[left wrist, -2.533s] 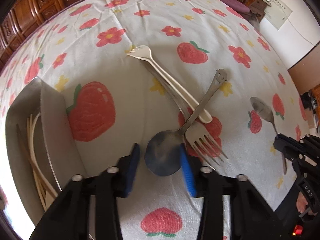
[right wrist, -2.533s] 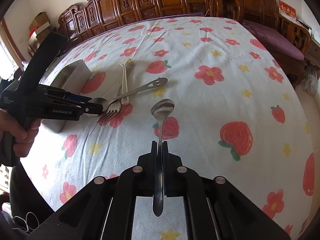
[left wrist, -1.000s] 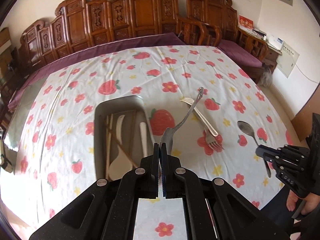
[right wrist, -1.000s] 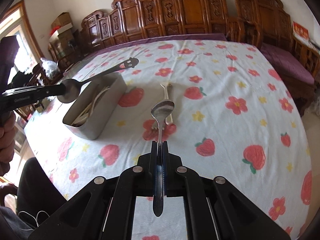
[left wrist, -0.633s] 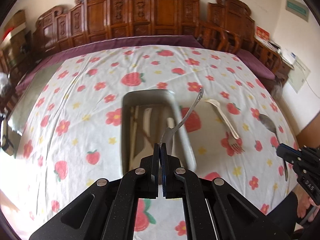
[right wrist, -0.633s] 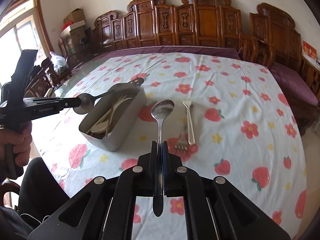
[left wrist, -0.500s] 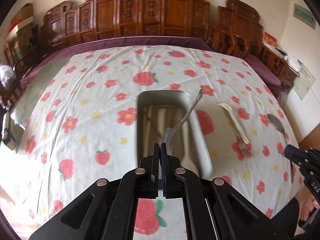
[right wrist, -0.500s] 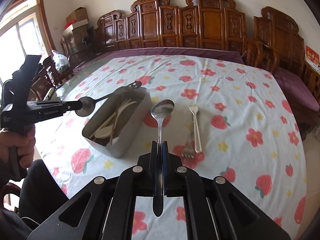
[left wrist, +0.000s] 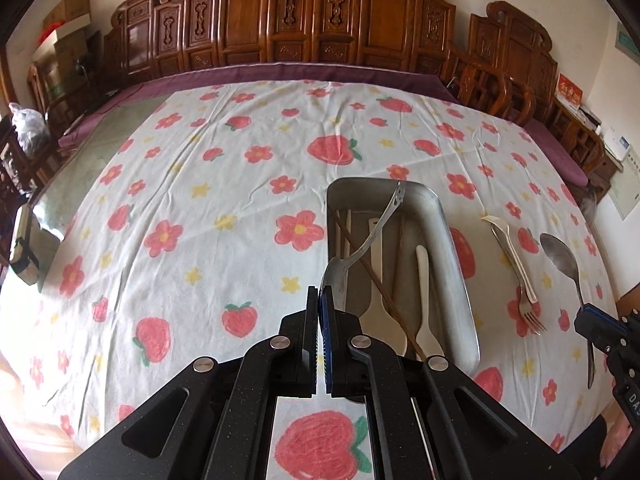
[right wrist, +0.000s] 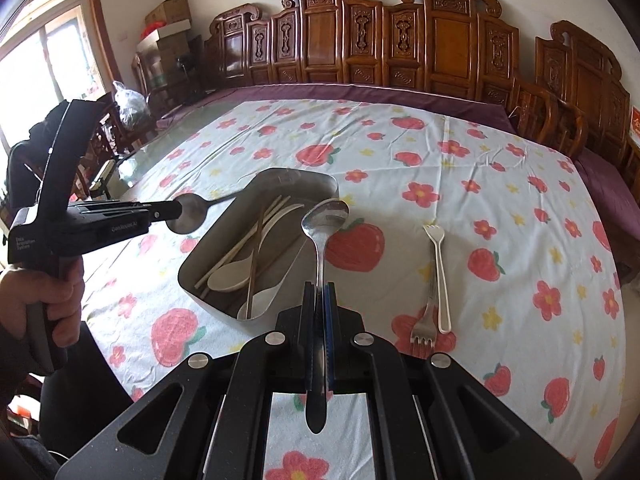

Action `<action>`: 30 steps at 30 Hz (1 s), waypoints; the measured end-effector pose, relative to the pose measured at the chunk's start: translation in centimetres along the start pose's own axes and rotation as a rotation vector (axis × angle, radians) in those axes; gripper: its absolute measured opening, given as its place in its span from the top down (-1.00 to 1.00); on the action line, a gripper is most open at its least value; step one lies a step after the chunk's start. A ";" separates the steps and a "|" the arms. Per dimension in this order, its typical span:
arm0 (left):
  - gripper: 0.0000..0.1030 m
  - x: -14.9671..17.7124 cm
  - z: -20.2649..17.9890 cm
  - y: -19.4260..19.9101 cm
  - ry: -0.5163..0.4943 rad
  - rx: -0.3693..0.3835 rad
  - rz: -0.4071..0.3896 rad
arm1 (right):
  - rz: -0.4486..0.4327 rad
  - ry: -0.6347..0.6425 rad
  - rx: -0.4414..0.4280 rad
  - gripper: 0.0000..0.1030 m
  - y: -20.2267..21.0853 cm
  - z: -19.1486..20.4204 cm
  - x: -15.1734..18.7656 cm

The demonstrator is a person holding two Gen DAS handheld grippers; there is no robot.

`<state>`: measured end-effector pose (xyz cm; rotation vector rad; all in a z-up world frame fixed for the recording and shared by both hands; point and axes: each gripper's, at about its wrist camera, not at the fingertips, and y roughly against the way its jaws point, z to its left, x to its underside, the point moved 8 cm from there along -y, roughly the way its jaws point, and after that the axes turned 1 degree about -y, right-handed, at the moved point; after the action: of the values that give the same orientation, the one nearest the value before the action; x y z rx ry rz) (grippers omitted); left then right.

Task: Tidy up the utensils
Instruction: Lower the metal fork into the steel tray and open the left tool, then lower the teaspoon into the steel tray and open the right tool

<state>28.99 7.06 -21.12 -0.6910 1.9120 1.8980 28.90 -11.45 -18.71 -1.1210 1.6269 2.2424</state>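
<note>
Left wrist view: the left gripper (left wrist: 319, 304) is clenched on the bowl of a metal spoon (left wrist: 362, 246), whose handle reaches out over the metal tray (left wrist: 454, 264). The tray already holds chopsticks (left wrist: 376, 276) and pale spoons (left wrist: 424, 280). Beside the tray, on the tablecloth (left wrist: 200, 208), lie a metal fork (left wrist: 520, 288) and a white fork (left wrist: 510, 248), touching.

Right wrist view: the right gripper (right wrist: 319, 300) grips a second spoon (right wrist: 323, 232) by its handle, bowl forward near the tray (right wrist: 200, 276). Judging by this, two spoons await dropping in and both forks (right wrist: 434, 280) are left.
</note>
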 end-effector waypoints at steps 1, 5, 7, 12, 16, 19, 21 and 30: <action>0.98 0.0 -0.2 -0.2 0.000 0.001 0.004 | 0.002 0.002 0.001 0.89 -0.1 0.1 -0.1; 0.97 -0.4 -1.1 -0.8 -0.013 0.009 -0.001 | 0.005 0.005 0.011 0.89 -0.2 0.3 -0.4; 0.97 -0.6 -1.2 -1.1 -0.007 0.009 -0.002 | 0.006 0.005 0.015 0.89 -0.2 0.2 -0.5; 0.97 -1.5 -1.9 -1.7 -0.001 0.006 -0.010 | 0.016 0.002 0.026 0.89 -0.4 -0.1 -0.4; 0.97 -2.3 -2.6 -2.3 -0.007 -0.002 -0.015 | 0.023 -0.005 0.033 0.89 -0.7 -0.3 -0.5; 0.95 -2.3 -3.5 -2.8 -0.026 0.017 0.008 | 0.023 -0.012 0.035 0.89 -0.8 -0.5 -0.7; 0.95 -2.0 -4.1 -2.8 -0.031 0.053 0.017 | 0.023 -0.012 0.035 0.89 -0.8 -0.6 -0.9; 0.68 -1.1 -3.4 -0.3 -0.050 0.117 -0.012 | 0.024 0.003 0.028 0.89 -1.5 0.9 -1.8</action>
<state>30.32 3.77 -20.66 -0.6122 1.9646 1.7632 30.52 -9.55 -18.52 -1.1038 1.6762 2.2270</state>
